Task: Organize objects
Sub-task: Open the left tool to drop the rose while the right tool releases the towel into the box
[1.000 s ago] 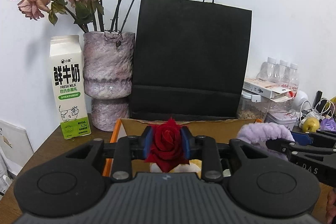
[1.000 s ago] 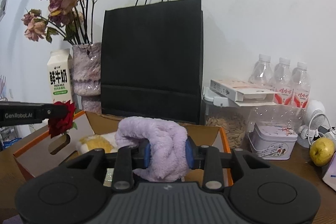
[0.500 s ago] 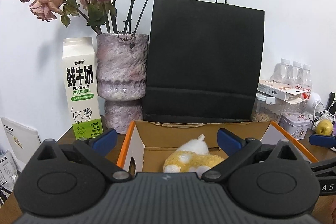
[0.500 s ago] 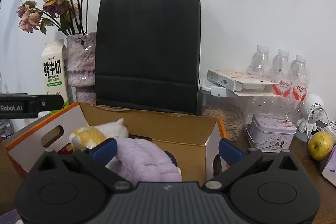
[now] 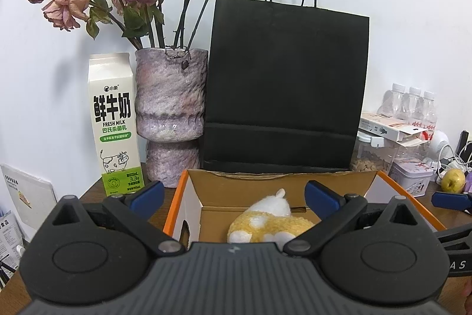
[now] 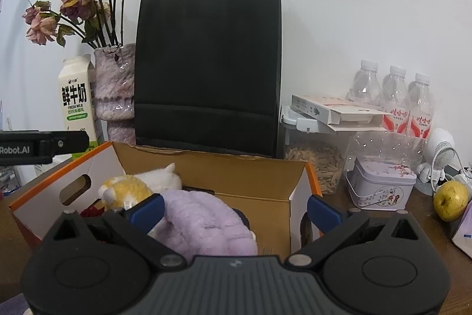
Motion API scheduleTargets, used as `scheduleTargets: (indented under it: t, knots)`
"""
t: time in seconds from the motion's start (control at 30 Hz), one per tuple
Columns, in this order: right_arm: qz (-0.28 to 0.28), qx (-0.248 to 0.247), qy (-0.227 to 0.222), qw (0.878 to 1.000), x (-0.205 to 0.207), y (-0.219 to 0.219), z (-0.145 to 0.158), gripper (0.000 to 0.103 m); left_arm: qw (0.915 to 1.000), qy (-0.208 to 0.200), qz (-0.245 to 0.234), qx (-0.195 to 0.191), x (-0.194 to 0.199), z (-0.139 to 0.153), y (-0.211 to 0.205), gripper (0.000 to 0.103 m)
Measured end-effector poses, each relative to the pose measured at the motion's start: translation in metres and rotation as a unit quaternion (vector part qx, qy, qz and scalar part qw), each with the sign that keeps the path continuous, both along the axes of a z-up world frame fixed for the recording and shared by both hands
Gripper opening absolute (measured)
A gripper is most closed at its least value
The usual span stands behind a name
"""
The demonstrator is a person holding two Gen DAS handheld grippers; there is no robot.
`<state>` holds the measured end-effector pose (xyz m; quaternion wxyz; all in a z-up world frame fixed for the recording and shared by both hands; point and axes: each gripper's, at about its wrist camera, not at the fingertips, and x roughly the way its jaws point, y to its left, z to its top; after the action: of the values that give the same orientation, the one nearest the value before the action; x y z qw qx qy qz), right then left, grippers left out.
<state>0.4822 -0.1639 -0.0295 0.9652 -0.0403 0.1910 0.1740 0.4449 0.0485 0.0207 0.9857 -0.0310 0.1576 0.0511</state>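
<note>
An open cardboard box with an orange rim (image 5: 180,197) (image 6: 298,191) stands on the wooden table. Inside lie a yellow and white plush toy (image 5: 265,219) (image 6: 129,189), a fluffy purple item (image 6: 203,223) and a sliver of a red rose (image 6: 93,210). My left gripper (image 5: 234,194) is open and empty over the box's left part. My right gripper (image 6: 234,207) is open and empty above the purple item.
Behind the box stand a black paper bag (image 5: 283,90) (image 6: 206,70), a purple vase with dried roses (image 5: 169,111), and a milk carton (image 5: 113,123). To the right are a grain jar (image 6: 318,161), a tin (image 6: 380,185), water bottles (image 6: 395,96) and a yellow-green fruit (image 6: 451,200).
Both grippers opened. The left let go of the red rose and the right let go of the purple item; both now lie in the box. Both grippers drew back slightly.
</note>
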Motion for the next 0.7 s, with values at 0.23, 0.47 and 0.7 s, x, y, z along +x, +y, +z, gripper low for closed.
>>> scheduleTargets:
  t: [0.23, 0.47, 0.7]
  knots:
    - [0.002, 0.003, 0.0, 1.0, -0.007, -0.003, 0.002, 0.103, 1.0, -0.007, -0.002, 0.001, -0.008, 0.003, -0.001, 0.103]
    - [0.005, 0.001, -0.003, 1.0, -0.017, -0.005, 0.004, 0.103, 0.9999, -0.01, -0.002, 0.002, -0.021, 0.006, -0.001, 0.103]
    - [0.008, 0.0, -0.002, 1.0, -0.035, -0.009, 0.004, 0.103, 0.9999, -0.012, -0.006, -0.003, -0.041, 0.009, -0.001, 0.103]
